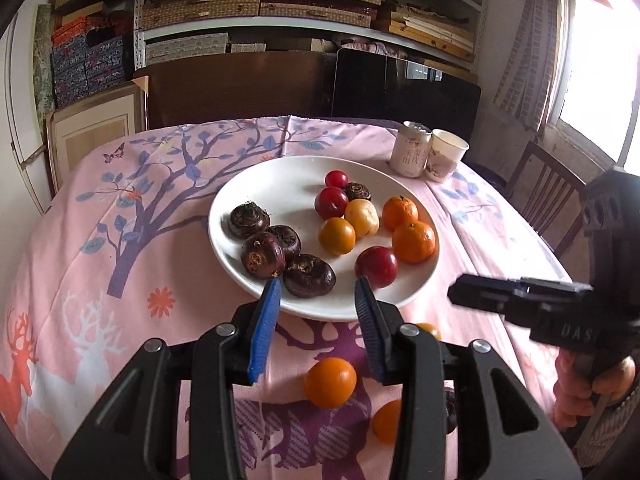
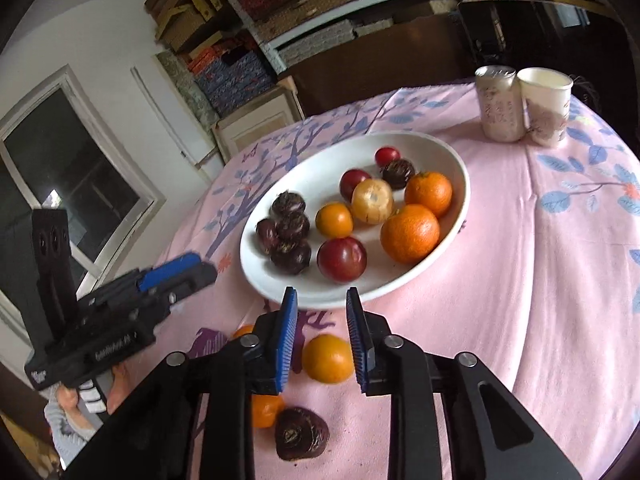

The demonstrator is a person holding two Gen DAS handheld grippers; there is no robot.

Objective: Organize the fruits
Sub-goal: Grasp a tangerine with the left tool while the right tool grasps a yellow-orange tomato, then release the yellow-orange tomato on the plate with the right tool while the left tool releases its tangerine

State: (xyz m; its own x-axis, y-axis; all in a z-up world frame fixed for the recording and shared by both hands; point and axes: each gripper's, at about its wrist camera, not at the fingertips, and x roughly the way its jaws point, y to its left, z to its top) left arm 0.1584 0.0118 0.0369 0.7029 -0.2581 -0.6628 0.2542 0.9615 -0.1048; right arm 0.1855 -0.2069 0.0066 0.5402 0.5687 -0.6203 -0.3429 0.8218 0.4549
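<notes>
A white plate (image 1: 240,208) holds several dark water chestnuts (image 1: 248,220), red plums (image 1: 376,266), oranges (image 1: 414,240) and a pale yellow fruit (image 1: 362,216). My left gripper (image 1: 318,288) hovers over the plate's near rim, open and empty. On the cloth below it lie loose oranges (image 1: 330,382). My right gripper (image 2: 322,300) hangs just short of the plate (image 2: 452,152), jaws drawn close with nothing between them. An orange (image 2: 328,358) lies on the cloth beneath it. Another orange (image 2: 264,410) and a water chestnut (image 2: 302,434) lie nearer. Each gripper shows in the other's view (image 1: 454,296) (image 2: 200,268).
A can (image 1: 412,148) and a paper cup (image 1: 446,154) stand at the table's far right. The table wears a pink patterned cloth (image 1: 120,200). A wooden chair (image 1: 548,196) stands at the right, with shelves of boxes behind. A hand (image 1: 580,392) grips the right tool.
</notes>
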